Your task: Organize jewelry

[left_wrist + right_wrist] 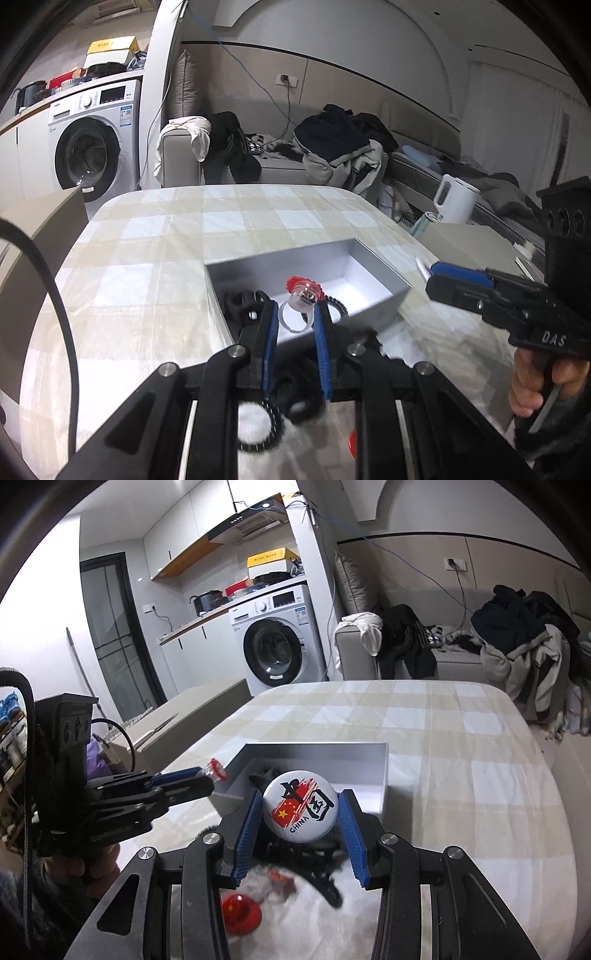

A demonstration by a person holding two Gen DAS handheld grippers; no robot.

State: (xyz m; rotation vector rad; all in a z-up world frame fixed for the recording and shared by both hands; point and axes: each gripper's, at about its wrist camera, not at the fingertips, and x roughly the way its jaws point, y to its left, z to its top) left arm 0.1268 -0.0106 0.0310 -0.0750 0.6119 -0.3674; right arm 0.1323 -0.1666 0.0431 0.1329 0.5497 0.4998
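Observation:
My left gripper [295, 314] is shut on a clear plastic ring with a red gem top [301, 301], held over the near edge of the open grey box [369, 254]. It also shows in the right wrist view [208, 777] with the ring [216, 770] at its tip. My right gripper [301, 812] is shut on a round white "CHINA" badge [300, 809], just in front of the box [332, 753]. In the left wrist view my right gripper [430, 273] is at the box's right side. Black hair ties [243, 301] lie in the box.
On the checked tablecloth [147, 258] near me lie a black beaded bracelet [258, 424], a black hair tie [299, 398] and a red round piece [240, 912] on white fluff. A white kettle [456, 199] stands off the table's right. A sofa with clothes is behind.

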